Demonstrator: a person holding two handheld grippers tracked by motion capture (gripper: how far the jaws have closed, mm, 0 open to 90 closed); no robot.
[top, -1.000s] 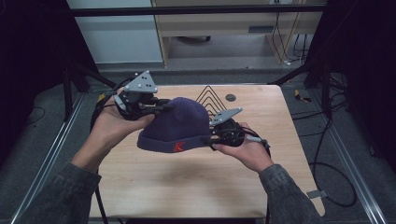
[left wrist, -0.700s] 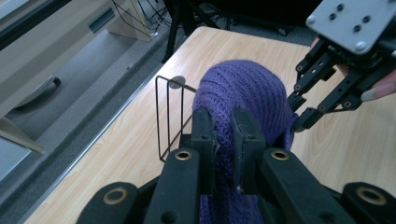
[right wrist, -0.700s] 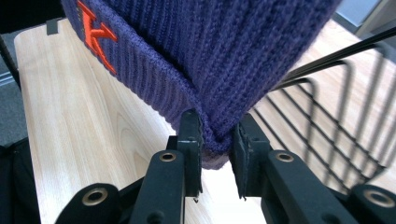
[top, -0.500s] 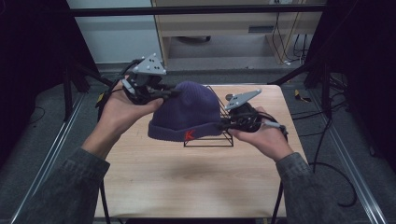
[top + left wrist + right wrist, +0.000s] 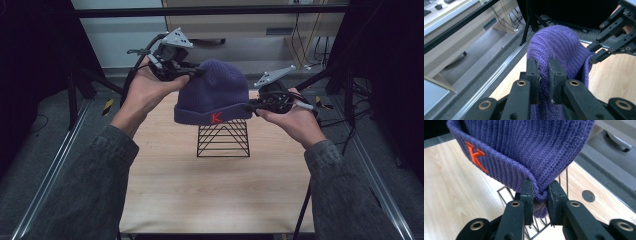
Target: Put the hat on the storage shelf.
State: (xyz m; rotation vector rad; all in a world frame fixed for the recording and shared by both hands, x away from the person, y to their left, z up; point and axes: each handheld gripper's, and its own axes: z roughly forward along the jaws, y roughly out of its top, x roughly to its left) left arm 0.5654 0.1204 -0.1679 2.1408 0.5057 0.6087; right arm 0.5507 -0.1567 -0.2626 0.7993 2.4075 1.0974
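Purple beanie (image 5: 214, 92) held up in the air above black wire stand (image 5: 223, 138) on worktop (image 5: 200, 195). Left tool (image 5: 196, 72) clamped on knit near crown, right tool (image 5: 248, 106) clamped on folded brim.

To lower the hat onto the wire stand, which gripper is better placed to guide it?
Probably the right gripper. It pinches the hat at its cuff, just above the wire stand. The left gripper holds the knit higher up, near the crown.
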